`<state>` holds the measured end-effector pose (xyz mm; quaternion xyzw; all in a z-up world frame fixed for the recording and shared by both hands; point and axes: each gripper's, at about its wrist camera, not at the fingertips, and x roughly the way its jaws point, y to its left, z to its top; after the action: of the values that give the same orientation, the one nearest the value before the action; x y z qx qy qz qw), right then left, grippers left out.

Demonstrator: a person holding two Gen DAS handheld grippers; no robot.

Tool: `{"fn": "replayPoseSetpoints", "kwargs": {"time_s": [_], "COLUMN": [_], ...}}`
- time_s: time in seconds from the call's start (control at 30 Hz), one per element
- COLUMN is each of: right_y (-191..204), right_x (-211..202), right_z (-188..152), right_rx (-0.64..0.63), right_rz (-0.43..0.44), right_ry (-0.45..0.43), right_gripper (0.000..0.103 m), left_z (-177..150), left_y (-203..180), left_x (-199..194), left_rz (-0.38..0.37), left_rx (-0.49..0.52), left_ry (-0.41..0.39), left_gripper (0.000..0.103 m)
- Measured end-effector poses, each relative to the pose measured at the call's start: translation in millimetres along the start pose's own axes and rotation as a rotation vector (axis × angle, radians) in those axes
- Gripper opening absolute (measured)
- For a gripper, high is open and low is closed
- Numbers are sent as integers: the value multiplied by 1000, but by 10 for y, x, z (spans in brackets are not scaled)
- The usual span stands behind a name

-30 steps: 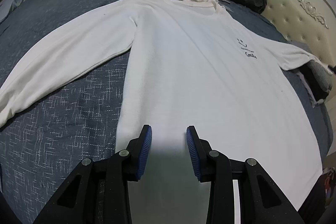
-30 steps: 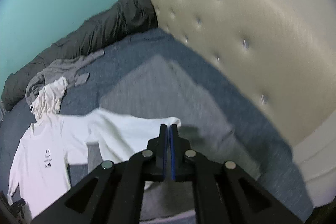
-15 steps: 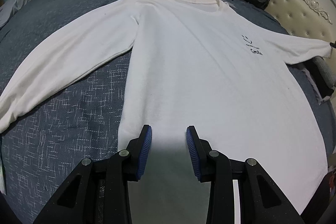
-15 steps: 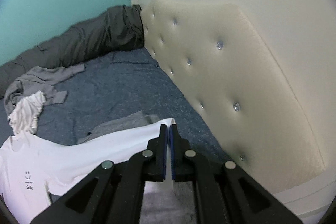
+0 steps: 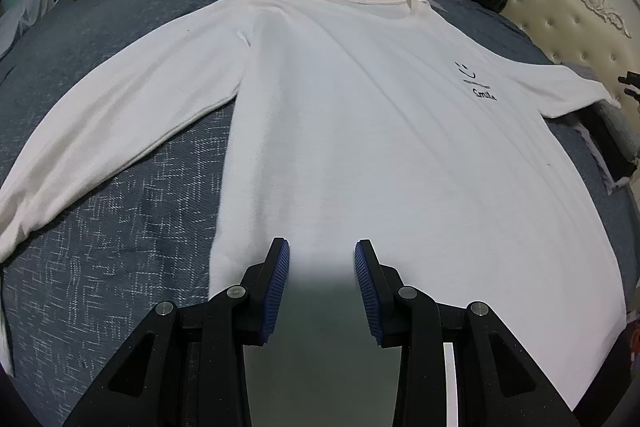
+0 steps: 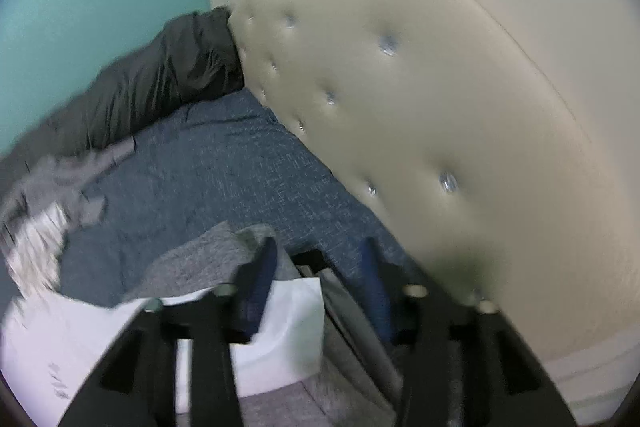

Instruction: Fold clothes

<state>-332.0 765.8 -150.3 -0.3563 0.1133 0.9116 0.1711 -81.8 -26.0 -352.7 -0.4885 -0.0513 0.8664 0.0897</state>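
White fabric of a long-sleeved shirt (image 5: 360,115) is seen spread flat on a blue bedspread (image 5: 112,267). The left gripper (image 5: 322,267) is held parted over its hem, grasping nothing. The right gripper (image 6: 316,267) is spread above the sleeve end (image 6: 288,323), beside a tufted headboard (image 6: 440,107).

Left gripper (image 5: 322,253) — jaws spread wide, blue ribbed pads (image 5: 276,287) facing each other, nothing between them, black linkage arms angled forward and downward. Right gripper (image 6: 320,255) — jaws likewise parted, blue pads (image 6: 260,283) separated, view motion-blurred and tilted; contact with anything cannot be judged.
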Motion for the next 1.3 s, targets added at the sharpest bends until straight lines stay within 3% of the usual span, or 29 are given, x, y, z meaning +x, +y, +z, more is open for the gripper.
{"fn": "replayPoseSetpoints", "kwargs": {"time_s": [0.27, 0.53, 0.6, 0.63, 0.67, 0.77, 1.07, 1.3], "right_y": [-291, -95, -36, -5, 30, 99, -92, -135], "right_x": [-88, 28, 57, 71, 76, -21, -131, 27], "right_z": [-442, -589, -603, -607, -598, -544, -258, -420], "right_rx": [-20, -130, -154, -165, -173, -180, -85, -56], "right_rz": [164, 157, 152, 149, 147, 164, 45, -48], "right_ry": [79, 132, 137, 140, 139, 100, 126, 187], "right_gripper": [46, 46, 36, 15, 9, 4, 3, 3], "left_z": [7, 35, 34, 33, 34, 31, 21, 21], "left_y": [1, 5, 10, 13, 13, 2, -34, 12], "left_x": [-40, -39, -38, -39, -36, -38, -26, -41], "left_rz": [-16, -18, -15, -13, -11, -8, -12, -7], "left_rx": [-9, -4, -4, -4, -4, -6, 4, 1], "left_ry": [-13, -15, -15, -15, -15, -15, -14, -19], "left_gripper": [38, 38, 38, 38, 38, 38, 38, 38]}}
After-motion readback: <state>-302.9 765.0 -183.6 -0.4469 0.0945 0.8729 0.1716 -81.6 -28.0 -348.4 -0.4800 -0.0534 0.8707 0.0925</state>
